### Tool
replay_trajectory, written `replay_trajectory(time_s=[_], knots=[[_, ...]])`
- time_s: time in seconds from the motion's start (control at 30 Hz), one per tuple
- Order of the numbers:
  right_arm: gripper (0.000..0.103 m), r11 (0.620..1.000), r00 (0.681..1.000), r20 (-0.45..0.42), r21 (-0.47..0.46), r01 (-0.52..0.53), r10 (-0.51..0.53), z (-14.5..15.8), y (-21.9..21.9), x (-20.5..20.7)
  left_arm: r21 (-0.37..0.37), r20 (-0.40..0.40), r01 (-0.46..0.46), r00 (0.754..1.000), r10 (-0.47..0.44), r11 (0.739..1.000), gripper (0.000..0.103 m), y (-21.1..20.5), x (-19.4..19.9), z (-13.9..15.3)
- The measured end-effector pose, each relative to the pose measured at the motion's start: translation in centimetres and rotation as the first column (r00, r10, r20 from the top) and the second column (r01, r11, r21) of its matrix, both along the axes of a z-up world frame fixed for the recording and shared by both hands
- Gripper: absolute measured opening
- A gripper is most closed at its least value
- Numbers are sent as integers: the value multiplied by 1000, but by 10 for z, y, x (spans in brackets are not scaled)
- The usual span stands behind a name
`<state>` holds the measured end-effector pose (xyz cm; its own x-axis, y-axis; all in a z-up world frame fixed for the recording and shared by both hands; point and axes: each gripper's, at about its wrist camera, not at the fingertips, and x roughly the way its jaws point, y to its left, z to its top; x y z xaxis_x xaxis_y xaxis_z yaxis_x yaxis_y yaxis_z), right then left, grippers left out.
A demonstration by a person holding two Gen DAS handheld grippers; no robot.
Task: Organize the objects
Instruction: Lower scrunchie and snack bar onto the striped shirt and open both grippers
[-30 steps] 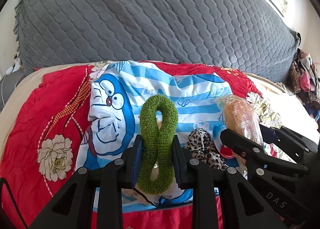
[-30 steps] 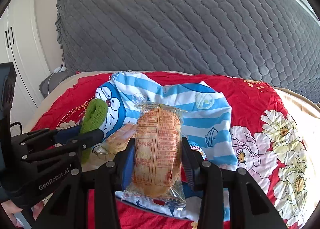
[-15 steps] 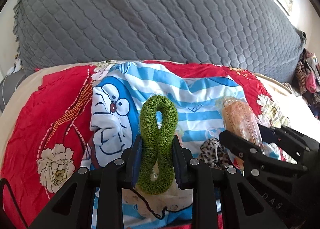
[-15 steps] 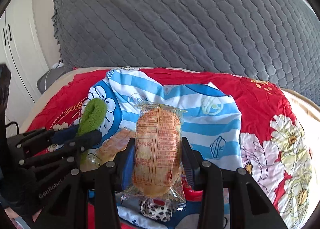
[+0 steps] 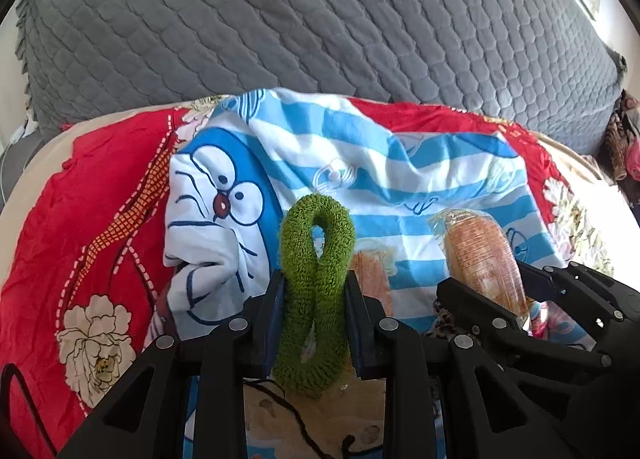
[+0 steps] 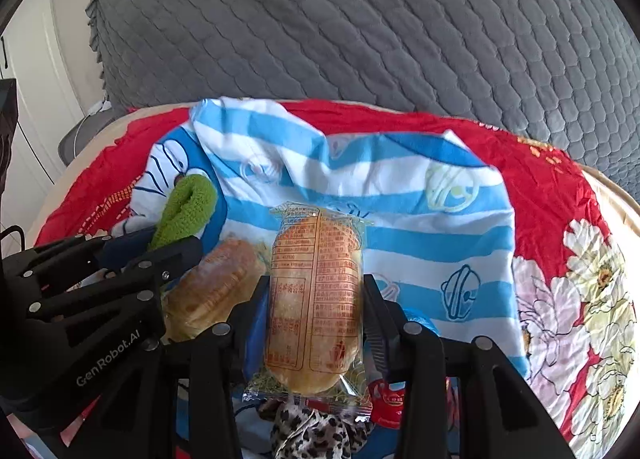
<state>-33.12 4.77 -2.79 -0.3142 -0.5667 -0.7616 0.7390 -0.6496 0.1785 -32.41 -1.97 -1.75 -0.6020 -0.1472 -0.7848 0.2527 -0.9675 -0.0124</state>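
1. Left tool (image 5: 316,299) is clamped on the green scrunchie (image 5: 316,283). Jaws pinch it at mid-loop, so it's squeezed into a figure-eight; top loop sticks up past the tips, bottom loop hangs below.
2. Scrunchie: prob. v. light, soft, springy. No slip risk thanks to the fuzzy knit, and it can't break. Mid-loop grip looks fine; it'll likely spring back round on release.
3. Right tool (image 6: 316,299) is clenched on the wrapped bun (image 6: 316,299), jaws on the long sides, pack standing upright between them.
4. Bun: light, squashy, plastic film slick & crinkly. Squeeze harder = crushed bread, so a gentle side grip near the middle is best.
5. Both items are held above the blue striped cartoon cloth (image 5: 360,163), which lies on the red floral bedspread (image 5: 72,227).
6. Around: a second wrapped bun (image 6: 216,291) sits just beside the held one, between the two tools. Leopard-print scrunchie (image 6: 312,431) and a small red item (image 6: 390,399) (can't ID) lie right under the right tool.
7. In the way: tools are close together, the right one crowding the left view. Grey quilted cover (image 5: 320,19) rises behind.
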Motion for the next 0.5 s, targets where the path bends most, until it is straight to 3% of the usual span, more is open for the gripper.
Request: replay_trajectory(time_s=[0.5], knots=[[43,999,1000,-4,37,-18,18,-17,-11,-5,12,-3,0,1000,0,1000,28,-7,-9,-15]])
